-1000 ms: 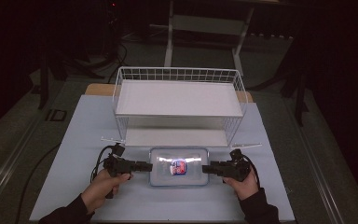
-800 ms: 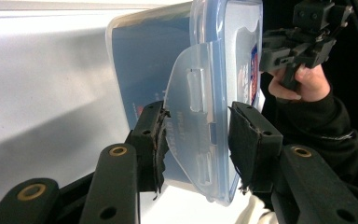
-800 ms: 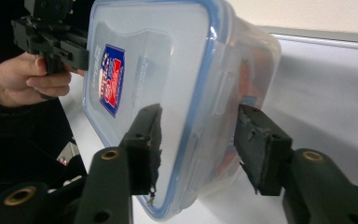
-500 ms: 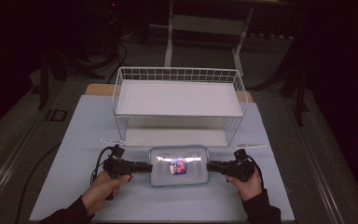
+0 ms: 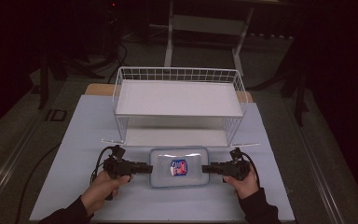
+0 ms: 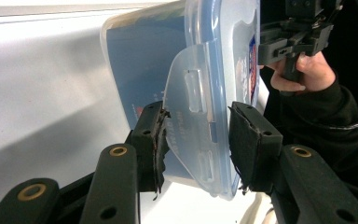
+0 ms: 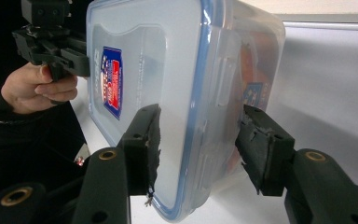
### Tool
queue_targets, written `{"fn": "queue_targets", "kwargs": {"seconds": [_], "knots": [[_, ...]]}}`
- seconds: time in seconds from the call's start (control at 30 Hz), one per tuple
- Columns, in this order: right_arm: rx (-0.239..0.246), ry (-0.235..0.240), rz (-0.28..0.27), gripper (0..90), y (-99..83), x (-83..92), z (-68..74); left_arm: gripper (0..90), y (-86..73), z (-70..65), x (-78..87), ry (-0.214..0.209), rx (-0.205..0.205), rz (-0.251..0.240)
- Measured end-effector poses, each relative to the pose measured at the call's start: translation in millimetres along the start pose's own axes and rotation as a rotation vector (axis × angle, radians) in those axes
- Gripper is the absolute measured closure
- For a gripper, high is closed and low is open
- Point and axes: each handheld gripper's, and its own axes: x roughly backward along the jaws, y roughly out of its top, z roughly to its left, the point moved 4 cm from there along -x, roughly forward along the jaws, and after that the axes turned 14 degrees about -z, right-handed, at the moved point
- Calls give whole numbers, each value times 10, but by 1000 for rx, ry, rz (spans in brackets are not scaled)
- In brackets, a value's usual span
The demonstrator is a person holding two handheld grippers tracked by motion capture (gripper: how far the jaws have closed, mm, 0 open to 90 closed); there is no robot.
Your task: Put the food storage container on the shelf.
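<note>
Left gripper [image 5: 145, 167] clamps the box [image 5: 179, 167] latch flap; right gripper [image 5: 206, 169] jaws opening, straddling opposite edge. Rack [image 5: 179, 100] just behind.

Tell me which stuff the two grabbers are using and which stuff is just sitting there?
In use:
- plastic box with clip-on lid
- left gripper, at one end of the box
- right gripper, at the other end

Just sitting there:
- white wire shelf
- table

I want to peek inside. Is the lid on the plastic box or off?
On. The lid covers the whole plastic box, its blue rim sitting along the box's top edge. One side flap sticks out unclipped.
</note>
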Motion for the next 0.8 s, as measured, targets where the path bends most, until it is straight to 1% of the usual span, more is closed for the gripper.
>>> {"fn": "queue_targets", "kwargs": {"seconds": [0.07, 0.1, 0.17, 0.3, 0.37, 0.47, 0.53, 0.57, 0.6, 0.63, 0.67, 0.8], "knots": [[12, -5, -12, 515, 7, 17, 11, 575, 3, -35, -6, 16, -24, 0], [17, -9, -17, 515, 13, 24, 18, 575, 6, -46, -9, 24, -27, -1], [26, -16, -27, 517, 24, 34, 34, 574, 8, -47, -17, 23, -24, -4], [31, -18, -25, 519, 35, 47, 48, 573, 21, -52, -21, 25, -21, -9], [30, -17, -30, 519, 45, 48, 48, 573, 50, -64, -16, 30, -20, -13], [28, -13, -40, 520, 88, 44, 51, 572, 127, -73, -10, 36, -25, -32], [29, -15, -44, 520, 108, 41, 54, 572, 127, -73, -10, 36, -25, -32], [29, -15, -44, 520, 108, 41, 54, 572, 188, -77, -8, 36, -30, -41], [36, -15, -54, 519, 168, 38, 64, 572, 206, -80, -7, 38, -33, -46], [38, -15, -55, 519, 189, 39, 67, 572, 219, -86, -6, 37, -33, -49], [42, -16, -60, 519, 207, 39, 71, 572, 233, -83, -5, 36, -42, -50], [53, -16, -69, 519, 271, 33, 73, 572, 289, -88, -10, 42, -43, -64]]}}
